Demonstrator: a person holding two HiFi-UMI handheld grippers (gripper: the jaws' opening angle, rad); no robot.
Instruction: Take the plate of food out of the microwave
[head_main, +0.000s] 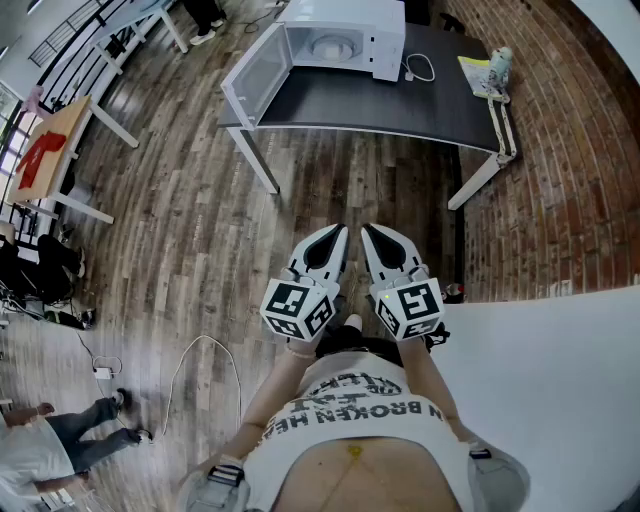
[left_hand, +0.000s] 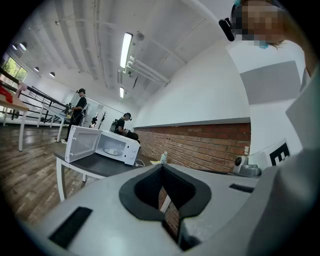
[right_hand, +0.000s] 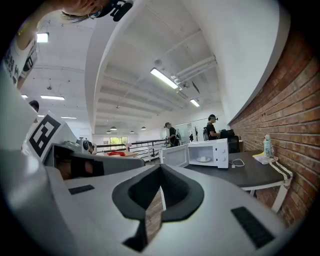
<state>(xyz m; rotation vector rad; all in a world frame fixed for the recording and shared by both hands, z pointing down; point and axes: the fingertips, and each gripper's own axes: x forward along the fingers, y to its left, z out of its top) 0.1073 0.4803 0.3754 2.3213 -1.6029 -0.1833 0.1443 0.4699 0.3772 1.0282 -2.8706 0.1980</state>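
A white microwave (head_main: 345, 36) stands on a dark table (head_main: 400, 105) far ahead, its door (head_main: 250, 80) swung open to the left. A plate (head_main: 331, 45) rests inside the cavity; I also see the plate (left_hand: 114, 150) in the left gripper view and the plate (right_hand: 203, 159) in the right gripper view. My left gripper (head_main: 340, 232) and right gripper (head_main: 366, 231) are held side by side close to the person's body, well short of the table. Both are shut with nothing between the jaws.
A white cable (head_main: 420, 68) lies beside the microwave, and a bottle (head_main: 499, 66) with yellow papers sits at the table's right end. A brick wall (head_main: 560, 150) runs along the right. Other people (head_main: 60, 440) and tables (head_main: 60, 150) stand at the left over a wooden floor.
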